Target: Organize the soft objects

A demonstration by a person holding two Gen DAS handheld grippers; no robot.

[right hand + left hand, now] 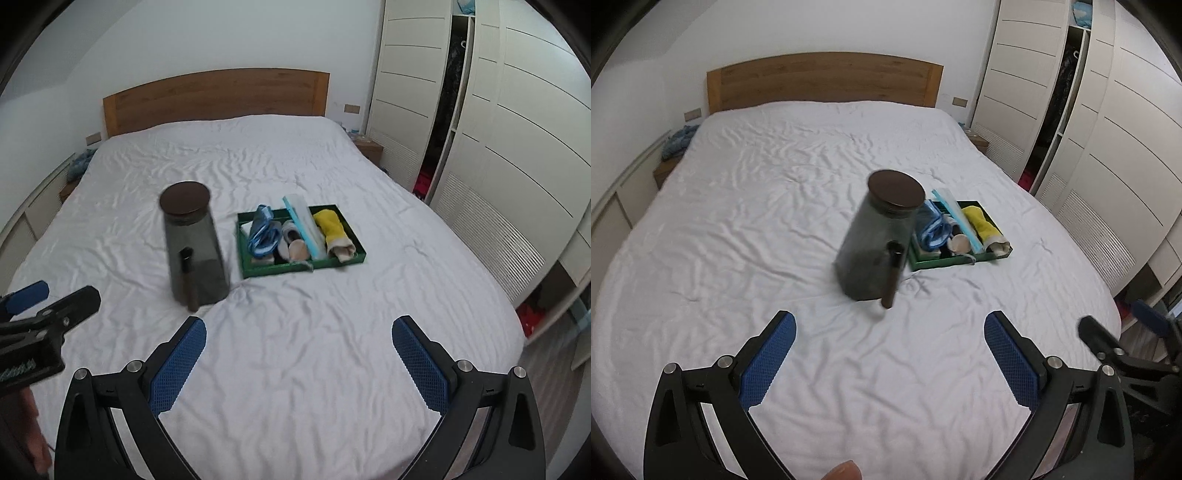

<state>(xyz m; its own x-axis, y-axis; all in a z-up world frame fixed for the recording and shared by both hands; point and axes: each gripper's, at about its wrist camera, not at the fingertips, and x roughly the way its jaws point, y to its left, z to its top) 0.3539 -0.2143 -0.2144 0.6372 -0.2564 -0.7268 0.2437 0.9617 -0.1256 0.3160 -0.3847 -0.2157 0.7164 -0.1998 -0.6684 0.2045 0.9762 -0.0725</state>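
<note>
Over the wrinkled white bedsheet [746,206], the left gripper [890,354] and right gripper [299,354] both hover with blue-padded jaws spread wide and empty, while the soft blue, grey and yellow fabric items [295,232] lie packed in a green rectangular tray [280,271] just beside a smoky grey lidded jar [194,243].

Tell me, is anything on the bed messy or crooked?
Yes. The green tray is crammed: a blue strap, a yellow cloth and a light blue flat piece stick up past its rim. The dark jug beside it stands upright.
</note>
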